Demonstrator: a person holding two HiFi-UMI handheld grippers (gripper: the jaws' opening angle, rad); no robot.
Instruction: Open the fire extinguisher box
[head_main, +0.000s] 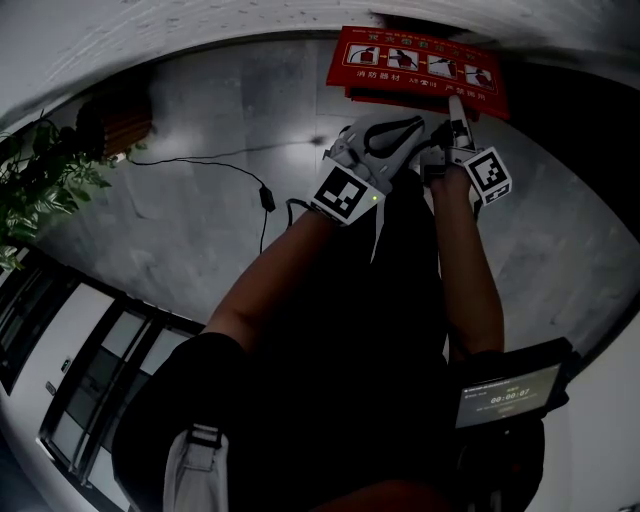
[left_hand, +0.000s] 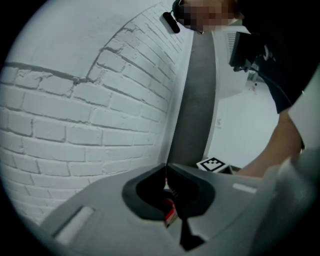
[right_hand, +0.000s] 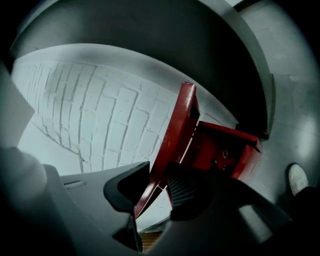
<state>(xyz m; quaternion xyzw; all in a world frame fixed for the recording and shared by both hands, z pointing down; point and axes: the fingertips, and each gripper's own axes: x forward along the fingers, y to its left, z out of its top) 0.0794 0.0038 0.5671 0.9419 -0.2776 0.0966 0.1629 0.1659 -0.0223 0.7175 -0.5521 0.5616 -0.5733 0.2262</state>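
Lid (head_main: 420, 65) — red, pictograms (head_main: 402, 57) with Chinese captions (head_main: 378, 76)

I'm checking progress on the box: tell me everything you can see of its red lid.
The lid is a red, glossy, metal-looking panel with a folded rim, tilted up off the red box, so partly open. In the head view its face bears a label of white pictograms and print. The right gripper grips its lower edge between its jaws; a white brick wall stands behind.

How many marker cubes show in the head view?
2. One marker cube on the left gripper, near centre; the other on the right gripper just right of it, both below the red lid.
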